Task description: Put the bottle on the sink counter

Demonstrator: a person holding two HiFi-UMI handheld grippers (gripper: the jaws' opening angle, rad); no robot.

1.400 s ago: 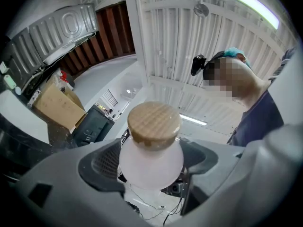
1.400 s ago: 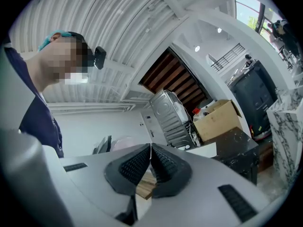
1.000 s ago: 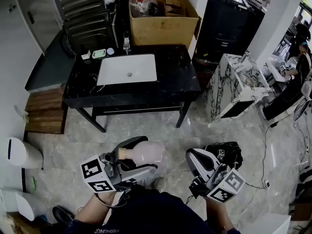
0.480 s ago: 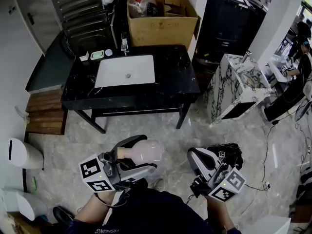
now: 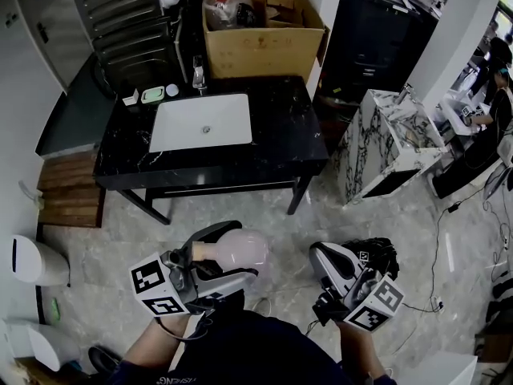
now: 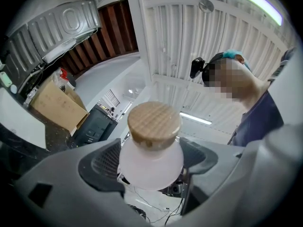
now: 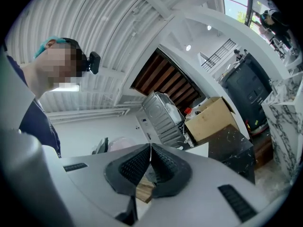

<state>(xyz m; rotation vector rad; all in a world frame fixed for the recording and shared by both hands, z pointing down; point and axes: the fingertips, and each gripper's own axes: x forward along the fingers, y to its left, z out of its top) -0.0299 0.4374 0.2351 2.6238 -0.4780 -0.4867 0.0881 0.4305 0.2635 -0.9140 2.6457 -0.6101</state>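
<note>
Left gripper (image 5: 243, 251) jaws clamped on bottle (image 6: 151, 160), well apart from counter (image 5: 282, 128). Right gripper (image 7: 150, 151) jaws together, empty. Sink (image 5: 202, 122) mid-counter; soap dish (image 5: 152, 95) at back-left corner; cardboard box (image 5: 264, 45) behind.

There is one bottle (image 5: 239, 249) with one wooden cap (image 6: 154, 122). There are two grippers: the left gripper (image 5: 234, 253) and the right gripper (image 7: 150, 148). I count one black desk (image 5: 288, 131), one white sink (image 5: 200, 123), one faucet (image 5: 198, 74), one green soap dish (image 5: 152, 95), one cardboard box (image 5: 264, 46), one marble cabinet (image 5: 385, 143) and one white bin (image 5: 32, 259).
</note>
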